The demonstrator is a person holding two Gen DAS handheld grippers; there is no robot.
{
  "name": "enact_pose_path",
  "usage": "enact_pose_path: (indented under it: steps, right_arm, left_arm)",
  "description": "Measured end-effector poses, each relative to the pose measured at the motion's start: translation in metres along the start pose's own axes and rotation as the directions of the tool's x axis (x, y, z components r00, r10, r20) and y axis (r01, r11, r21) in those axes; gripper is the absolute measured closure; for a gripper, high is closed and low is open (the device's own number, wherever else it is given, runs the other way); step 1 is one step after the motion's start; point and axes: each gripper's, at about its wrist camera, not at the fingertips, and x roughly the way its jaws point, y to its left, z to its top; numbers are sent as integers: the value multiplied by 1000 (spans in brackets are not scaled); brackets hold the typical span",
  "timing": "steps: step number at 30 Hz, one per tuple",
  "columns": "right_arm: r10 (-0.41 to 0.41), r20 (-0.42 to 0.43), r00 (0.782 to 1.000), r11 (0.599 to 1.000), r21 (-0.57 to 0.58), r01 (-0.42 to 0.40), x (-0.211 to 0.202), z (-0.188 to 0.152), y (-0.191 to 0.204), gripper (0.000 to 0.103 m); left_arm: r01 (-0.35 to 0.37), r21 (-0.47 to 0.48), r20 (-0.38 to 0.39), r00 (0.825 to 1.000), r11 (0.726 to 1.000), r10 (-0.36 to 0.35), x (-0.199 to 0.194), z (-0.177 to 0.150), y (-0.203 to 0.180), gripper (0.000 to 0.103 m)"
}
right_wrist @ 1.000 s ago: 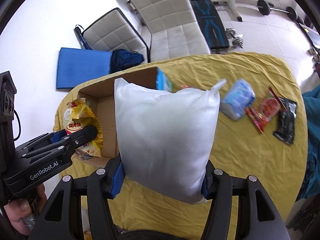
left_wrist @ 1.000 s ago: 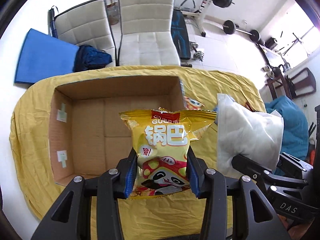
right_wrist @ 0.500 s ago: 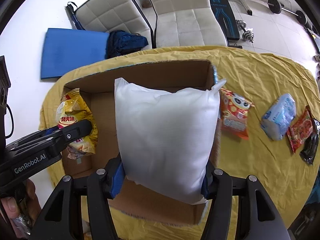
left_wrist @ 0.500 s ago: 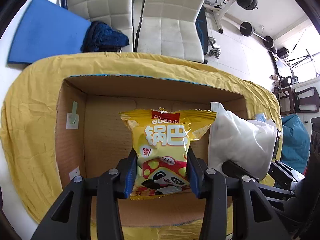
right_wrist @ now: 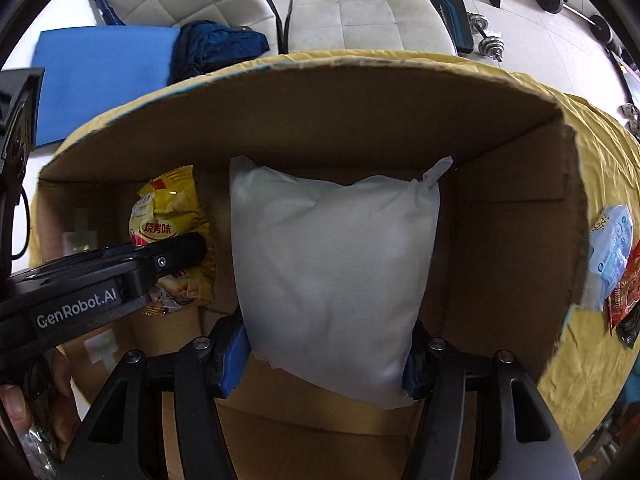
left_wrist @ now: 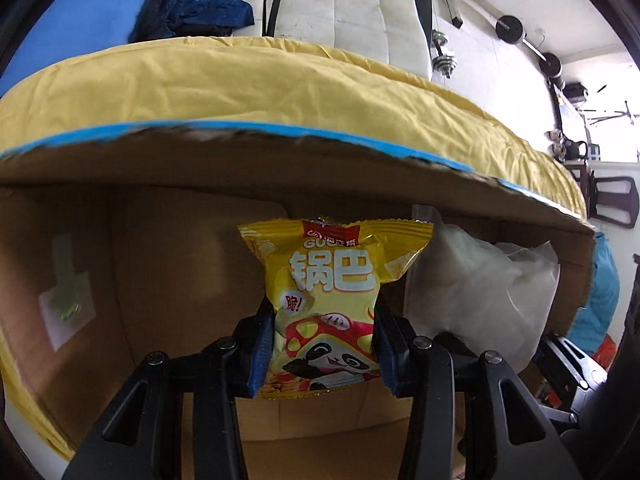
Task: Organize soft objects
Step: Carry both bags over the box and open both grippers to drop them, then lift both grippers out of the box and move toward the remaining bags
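1. In the left wrist view, our left gripper [left_wrist: 323,344] has its fingers clamped on the yellow snack bag [left_wrist: 326,304] at lower center, inside the cardboard box [left_wrist: 168,248]; the white pillow [left_wrist: 476,300] sits at right.
2. In the right wrist view, our right gripper [right_wrist: 326,354] pinches the white pillow [right_wrist: 334,276] at frame center inside the box [right_wrist: 500,216]; the snack bag [right_wrist: 172,216] is at left.
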Motion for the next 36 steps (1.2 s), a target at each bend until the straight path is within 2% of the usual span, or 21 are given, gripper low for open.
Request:
enact_pose_path:
  steps: [4,7,11,15,20,21,23,25,28,30,36]
  right_arm:
    - [-22,-11,1000,1000,-10,22,14,4,2,38]
    - [-24,-5,1000,1000,-7,24,16,7,0,36]
    - [-19,-10,1000,1000,5,19,18,7,-3,31]
    - [-26,-9,1000,999,28,26,14,5,-8,23]
    - [-46,15,999,999,18,46,-5,-3,0,13]
    - [-55,21,998,998,16,55,-10,-6,0,13]
    - [-72,31,997,997,9,71,-19,-11,1,13]
    - [-82,42,996,997,12,81,-27,-20,-3,13]
    - [-82,64,995,997,14,82,-38,-29,6,12]
    - [-72,82,994,997,15,71,-48,-38,11,0]
    - [-85,139,987,996,8,85,-78,-73,20,0]
  left_arm:
    - [-35,43,-31,999,998,36,19,8,-7,60]
    - [-47,60,-59,997,997,50,31,8,-8,53]
    - [-49,74,-53,997,996,53,33,5,-14,35]
    - [-78,88,-52,995,993,82,30,3,-19,29]
    - [-99,88,-11,995,991,100,10,-7,-21,26]
    - [-94,82,-2,996,992,95,4,-10,-20,26]
    - [-89,68,18,996,994,88,-8,-16,-19,17]
    - [-75,57,44,996,996,72,-23,-23,-15,16]
    - [-72,52,92,993,996,67,-46,-41,-12,9]
    - [-78,50,118,990,996,72,-57,-56,-9,2]
    - [-101,38,208,974,994,91,-89,-99,0,0]
